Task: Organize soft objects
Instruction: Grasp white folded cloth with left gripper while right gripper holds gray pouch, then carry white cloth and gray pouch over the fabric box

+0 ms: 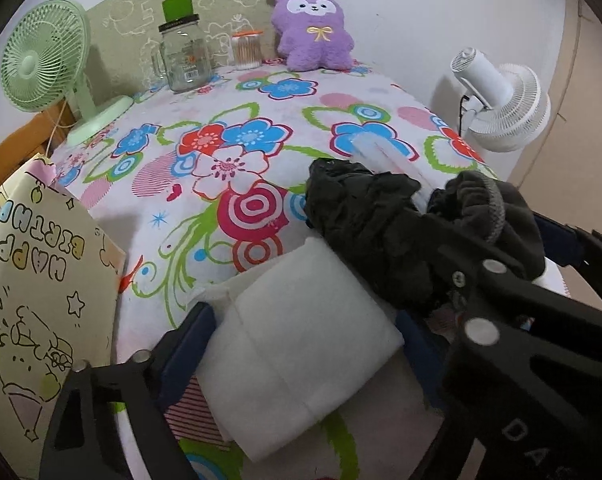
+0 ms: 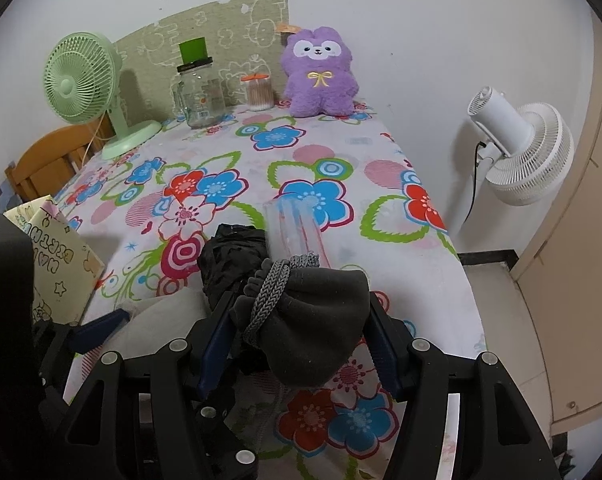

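Observation:
My left gripper (image 1: 301, 344) is shut on a folded white cloth (image 1: 301, 360) low over the flowered tablecloth (image 1: 221, 152). My right gripper (image 2: 297, 344) is shut on a dark grey knit hat with a braided cord (image 2: 317, 332). The hat (image 1: 497, 220) also shows at the right of the left wrist view. A crumpled black cloth (image 2: 233, 256) lies just beyond the hat, against it; it also shows in the left wrist view (image 1: 361, 208). A clear plastic packet (image 2: 297, 224) lies past it. A purple plush toy (image 2: 321, 76) sits upright at the table's far edge.
A green desk fan (image 2: 85, 84), a glass jar with a green top (image 2: 199, 92) and a cotton-swab tub (image 2: 257, 92) stand along the back. A birthday gift bag (image 1: 33, 280) stands at the left. A white floor fan (image 2: 521, 152) is off the right edge.

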Action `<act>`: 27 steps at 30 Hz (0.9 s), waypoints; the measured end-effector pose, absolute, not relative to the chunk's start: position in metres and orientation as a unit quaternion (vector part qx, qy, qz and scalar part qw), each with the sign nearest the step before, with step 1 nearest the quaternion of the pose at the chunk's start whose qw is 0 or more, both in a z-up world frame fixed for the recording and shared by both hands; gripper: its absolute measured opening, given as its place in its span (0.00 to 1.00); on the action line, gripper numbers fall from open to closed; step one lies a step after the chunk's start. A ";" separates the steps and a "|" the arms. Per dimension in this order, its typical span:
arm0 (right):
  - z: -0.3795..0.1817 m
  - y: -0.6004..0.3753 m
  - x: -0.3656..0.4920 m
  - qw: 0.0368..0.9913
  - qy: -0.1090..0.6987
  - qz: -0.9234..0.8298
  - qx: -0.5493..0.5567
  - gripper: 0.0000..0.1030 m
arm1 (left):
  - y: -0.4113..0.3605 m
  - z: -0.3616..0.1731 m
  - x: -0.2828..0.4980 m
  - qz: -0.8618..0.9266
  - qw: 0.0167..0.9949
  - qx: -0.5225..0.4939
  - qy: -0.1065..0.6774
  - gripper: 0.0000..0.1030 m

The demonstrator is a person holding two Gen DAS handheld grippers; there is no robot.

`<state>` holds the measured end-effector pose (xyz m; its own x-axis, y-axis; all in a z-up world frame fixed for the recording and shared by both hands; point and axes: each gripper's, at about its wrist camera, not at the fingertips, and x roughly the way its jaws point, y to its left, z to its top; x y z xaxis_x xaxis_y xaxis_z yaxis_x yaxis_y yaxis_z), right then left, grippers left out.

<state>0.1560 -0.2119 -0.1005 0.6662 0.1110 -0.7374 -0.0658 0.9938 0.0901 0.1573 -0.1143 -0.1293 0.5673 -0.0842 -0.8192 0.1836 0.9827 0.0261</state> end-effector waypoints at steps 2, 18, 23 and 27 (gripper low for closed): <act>-0.101 -0.212 0.155 0.912 0.406 0.047 0.030 0.63 | -0.116 -0.127 0.153 -0.085 0.884 0.060 0.456 0.65; -0.085 -0.199 0.130 0.918 0.391 0.053 0.024 0.63 | -0.109 -0.104 0.127 -0.095 0.895 0.065 0.431 0.25; -0.072 -0.195 0.120 0.924 0.378 0.055 0.023 0.63 | -0.106 -0.089 0.116 -0.097 0.903 0.065 0.414 0.25; -0.059 -0.193 0.112 0.927 0.370 0.054 0.023 0.63 | -0.103 -0.078 0.109 -0.099 0.906 0.061 0.406 0.25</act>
